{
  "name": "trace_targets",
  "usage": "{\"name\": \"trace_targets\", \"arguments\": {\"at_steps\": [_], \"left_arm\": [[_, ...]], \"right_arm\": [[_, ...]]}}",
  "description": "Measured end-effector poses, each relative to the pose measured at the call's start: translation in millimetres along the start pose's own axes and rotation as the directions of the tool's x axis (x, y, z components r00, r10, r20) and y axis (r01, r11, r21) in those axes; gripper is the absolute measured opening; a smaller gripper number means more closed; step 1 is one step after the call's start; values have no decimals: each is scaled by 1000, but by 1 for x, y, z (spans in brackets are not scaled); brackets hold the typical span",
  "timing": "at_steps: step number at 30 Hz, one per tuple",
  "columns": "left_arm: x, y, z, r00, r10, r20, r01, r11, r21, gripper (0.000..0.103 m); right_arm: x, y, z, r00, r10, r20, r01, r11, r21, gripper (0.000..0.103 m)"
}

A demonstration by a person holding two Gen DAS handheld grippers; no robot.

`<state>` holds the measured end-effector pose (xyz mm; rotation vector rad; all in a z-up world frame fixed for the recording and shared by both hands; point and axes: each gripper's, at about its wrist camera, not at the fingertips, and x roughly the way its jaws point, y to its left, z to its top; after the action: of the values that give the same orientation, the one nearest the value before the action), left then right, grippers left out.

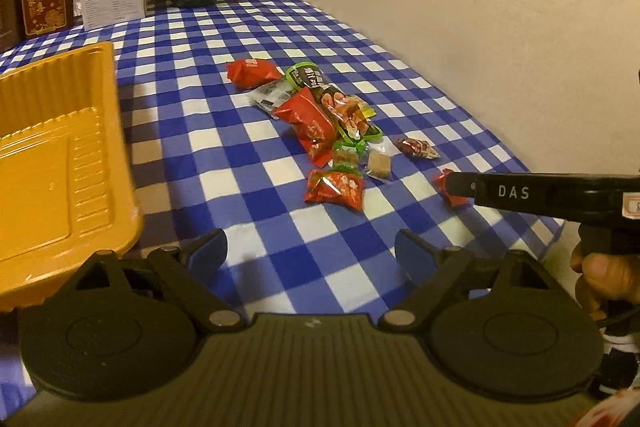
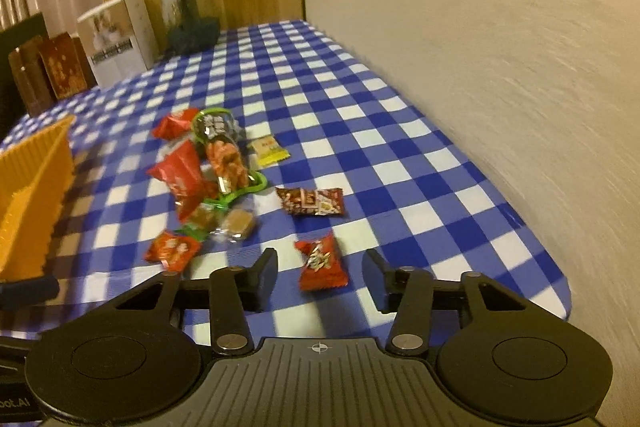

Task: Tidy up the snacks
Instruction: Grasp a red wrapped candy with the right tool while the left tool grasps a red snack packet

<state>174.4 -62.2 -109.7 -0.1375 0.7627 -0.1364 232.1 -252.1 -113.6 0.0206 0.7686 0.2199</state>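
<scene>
Right now the checkered bench point(image 2: 360, 131) is carrying everything: the orange tray point(image 1: 60, 163) is sitting left of the left gripper point(image 1: 312, 247), whose jaws are standing wide and empty. The snack pile point(image 1: 320, 115) is lying ahead of both pairs of jaws. The right gripper point(image 2: 320, 275) is nearer the work, its jaws part-narrowed with nothing pressed between them. A small red snack packet point(image 2: 322, 263) is lying just ahead between them, its long axis running roughly along the fingers, so the right hand looks better placed.
</scene>
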Motion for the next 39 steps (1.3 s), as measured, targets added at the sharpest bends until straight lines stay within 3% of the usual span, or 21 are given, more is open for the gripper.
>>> {"name": "trace_targets", "arguments": {"at_steps": [11, 13, 20, 28, 39], "left_arm": [[28, -18, 16, 1000, 13, 11, -14, 999, 51, 86], [34, -22, 18, 999, 30, 14, -31, 997, 73, 84], [59, -25, 26, 999, 42, -18, -40, 994, 98, 57], [70, -27, 29, 998, 64, -28, -59, 989, 137, 35], [52, -26, 27, 997, 77, -29, -73, 991, 113, 31]], "right_arm": [[25, -7, 3, 998, 18, -57, -18, 1000, 0, 25], [23, -9, 4, 999, 15, -49, -14, 1000, 13, 24], [20, -15, 6, 1000, -6, -31, 8, 998, 56, 24], [19, -13, 7, 1000, -4, -22, 6, 998, 62, 24], [11, -8, 6, 1000, 6, 2, -6, 998, 63, 24]]}}
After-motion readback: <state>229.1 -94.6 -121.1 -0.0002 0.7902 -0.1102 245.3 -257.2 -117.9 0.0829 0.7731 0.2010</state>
